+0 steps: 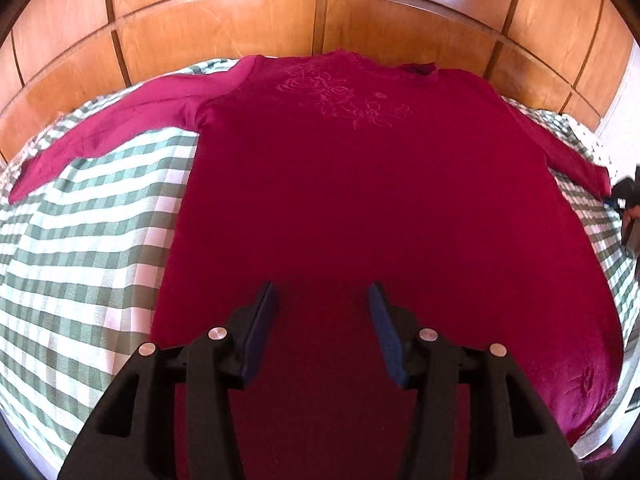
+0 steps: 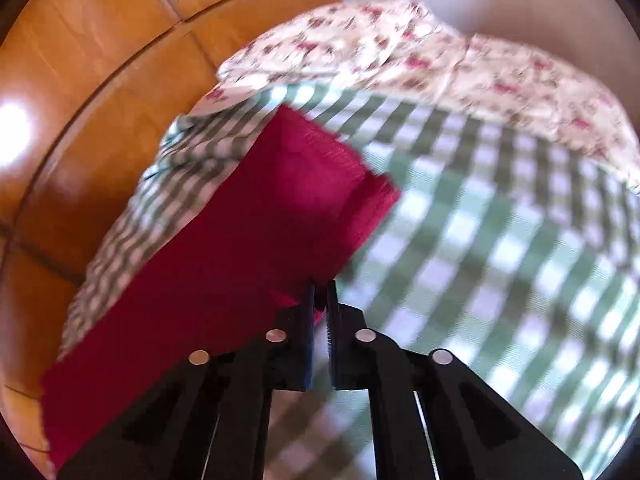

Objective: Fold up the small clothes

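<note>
A dark red long-sleeved shirt [image 1: 360,200] with an embossed rose pattern lies flat on the checked bed sheet [image 1: 80,260], both sleeves spread out sideways. My left gripper [image 1: 322,292] hovers over the shirt's lower body; it is open, with only the flat cloth showing between the blue pads. In the right wrist view the shirt's sleeve [image 2: 260,240] runs from lower left to its cuff. My right gripper [image 2: 320,288] is shut on the sleeve's near edge, and red cloth shows between the pads. That view is blurred.
Wooden panels [image 1: 240,20] rise behind the bed. A floral cloth [image 2: 440,52] lies bunched along the far side of the green-and-white sheet [image 2: 500,240]. At the right edge of the left wrist view a dark tool and part of a hand [image 1: 628,208] sit by the sleeve's cuff.
</note>
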### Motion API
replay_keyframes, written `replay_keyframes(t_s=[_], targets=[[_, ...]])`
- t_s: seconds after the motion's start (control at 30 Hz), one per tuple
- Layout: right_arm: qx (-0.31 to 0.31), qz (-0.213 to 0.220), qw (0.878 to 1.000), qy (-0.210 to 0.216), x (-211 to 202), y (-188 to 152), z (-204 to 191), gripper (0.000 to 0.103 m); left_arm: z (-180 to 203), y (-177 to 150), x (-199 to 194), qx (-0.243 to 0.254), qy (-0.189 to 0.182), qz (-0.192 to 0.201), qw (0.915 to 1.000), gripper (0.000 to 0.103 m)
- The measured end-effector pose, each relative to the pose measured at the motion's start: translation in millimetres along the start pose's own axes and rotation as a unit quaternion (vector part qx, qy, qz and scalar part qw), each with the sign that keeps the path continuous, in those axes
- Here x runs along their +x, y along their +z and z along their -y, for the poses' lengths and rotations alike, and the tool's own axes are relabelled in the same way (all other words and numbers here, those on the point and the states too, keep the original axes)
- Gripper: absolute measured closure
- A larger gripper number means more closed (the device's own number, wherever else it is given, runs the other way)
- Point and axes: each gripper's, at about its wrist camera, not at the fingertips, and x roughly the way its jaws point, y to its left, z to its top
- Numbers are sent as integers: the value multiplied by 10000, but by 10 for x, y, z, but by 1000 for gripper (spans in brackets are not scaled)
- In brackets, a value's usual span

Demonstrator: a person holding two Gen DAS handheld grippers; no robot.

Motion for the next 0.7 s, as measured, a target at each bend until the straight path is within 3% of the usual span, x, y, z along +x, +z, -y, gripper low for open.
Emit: replay_keyframes(t_s=[0.13, 0.23, 0.37, 0.47, 0.6, 0.7], targets=[[-241, 151, 9995, 133, -253, -28, -108, 102, -45, 20, -16, -102, -194, -35, 9998, 51], [-484, 322, 9948, 833, -592, -35, -441, 102, -78, 79, -78, -184, -482, -18, 9987, 51], [-1208, 407, 9753, 1802, -1045, -219, -1136, 103, -163, 184, -159, -374, -719, 140, 9966, 50], [-1868, 362, 9491, 2509, -1382, -563, -1781, 103, -255, 255, -197, -578, -937, 177, 9938, 49], [-2675, 32, 9019, 3392, -1701, -1233, -2599, 103, -362, 365, -231, -709, -1034, 309, 9916, 48], [-3247, -209, 8683, 3744, -1833, -1797, -3089, 103, -411, 396, -278, -824, -1127, 399, 9894, 48]])
